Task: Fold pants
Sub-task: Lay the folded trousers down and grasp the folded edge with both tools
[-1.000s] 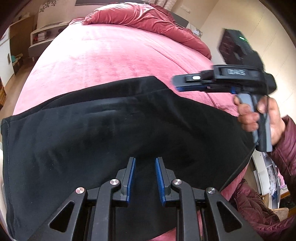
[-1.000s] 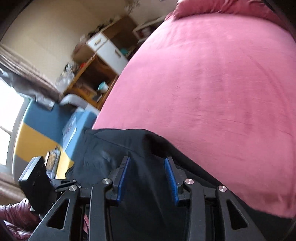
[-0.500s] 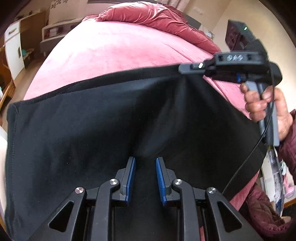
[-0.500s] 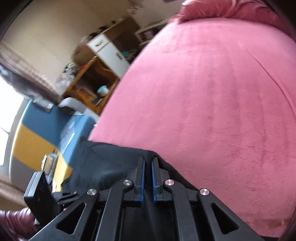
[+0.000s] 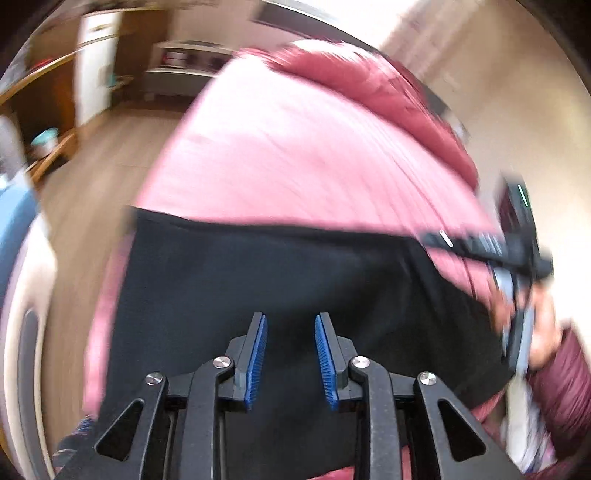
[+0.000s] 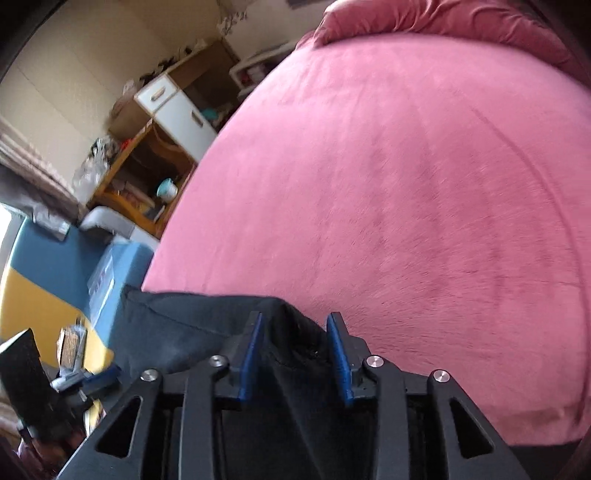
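Observation:
The black pants (image 5: 280, 280) lie on the near edge of the pink bed (image 5: 295, 155), their far edge stretched straight across. My left gripper (image 5: 290, 354) is above the fabric with its blue pads apart and nothing between them. My right gripper (image 6: 295, 350) has its jaws open, with a raised hump of the black pants (image 6: 291, 332) lying between the pads. In the left wrist view the right gripper (image 5: 439, 240) shows at the far right corner of the pants, held by a hand. The left wrist view is blurred by motion.
A rumpled red duvet (image 6: 461, 18) lies at the head of the bed. Left of the bed are wooden shelves (image 6: 147, 177), a white cabinet (image 6: 177, 107) and a blue and yellow object (image 6: 44, 277). Wooden floor (image 5: 96, 177) runs along the bed's left side.
My right gripper was shut on the pants' edge half a second ago; its jaws now stand open around the fabric. The left wrist view has swung left and blurred.

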`<state>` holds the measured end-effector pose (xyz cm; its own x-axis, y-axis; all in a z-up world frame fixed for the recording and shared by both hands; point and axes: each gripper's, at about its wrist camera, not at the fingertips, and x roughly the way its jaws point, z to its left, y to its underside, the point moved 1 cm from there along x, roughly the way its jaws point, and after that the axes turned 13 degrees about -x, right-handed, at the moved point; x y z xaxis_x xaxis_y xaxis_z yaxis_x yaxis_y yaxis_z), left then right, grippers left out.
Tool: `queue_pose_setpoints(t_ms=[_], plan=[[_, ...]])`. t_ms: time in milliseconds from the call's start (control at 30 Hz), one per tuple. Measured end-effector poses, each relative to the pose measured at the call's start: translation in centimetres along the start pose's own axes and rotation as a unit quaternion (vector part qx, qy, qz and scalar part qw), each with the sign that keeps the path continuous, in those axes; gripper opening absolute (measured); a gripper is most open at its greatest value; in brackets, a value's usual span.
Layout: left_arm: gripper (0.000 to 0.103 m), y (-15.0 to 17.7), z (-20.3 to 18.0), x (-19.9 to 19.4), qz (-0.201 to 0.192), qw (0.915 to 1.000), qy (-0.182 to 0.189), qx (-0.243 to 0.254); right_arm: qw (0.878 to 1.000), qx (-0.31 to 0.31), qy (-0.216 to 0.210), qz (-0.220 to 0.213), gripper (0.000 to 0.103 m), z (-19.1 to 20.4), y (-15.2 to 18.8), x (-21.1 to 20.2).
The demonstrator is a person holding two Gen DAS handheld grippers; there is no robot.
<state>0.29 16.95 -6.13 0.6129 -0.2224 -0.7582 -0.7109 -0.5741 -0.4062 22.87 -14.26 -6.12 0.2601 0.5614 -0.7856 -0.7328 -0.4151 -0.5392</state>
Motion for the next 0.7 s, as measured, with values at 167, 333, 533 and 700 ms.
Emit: queue_pose_setpoints(t_ms=[167, 333, 533, 700], plan=[[0.033, -4.3, 6.6, -2.3, -0.032, 0.9958, -0.028, -0.081, 1.0, -0.008, -0.003, -0.028, 0.057, 2.1, 0.9, -2.8], [0.034, -6.6, 9.9, -0.4, -0.013, 0.9903, -0.008, -0.138, 0.999, -0.041, -0.01, -0.008, 0.061, 5.7, 3.2, -2.6], [0.034, -8.0, 9.7, 3.3, 0.02, 0.9917, 0.002, -0.127, 0.998, -0.056, 0.003, 0.039, 0.061, 7.7, 5.4, 0.5], [0.026, -8.2, 8.5, 4.9, 0.043, 0.9951, 0.001, -0.089, 0.998, -0.046, 0.011, 0.05, 0.061, 7.3, 6.1, 1.4]])
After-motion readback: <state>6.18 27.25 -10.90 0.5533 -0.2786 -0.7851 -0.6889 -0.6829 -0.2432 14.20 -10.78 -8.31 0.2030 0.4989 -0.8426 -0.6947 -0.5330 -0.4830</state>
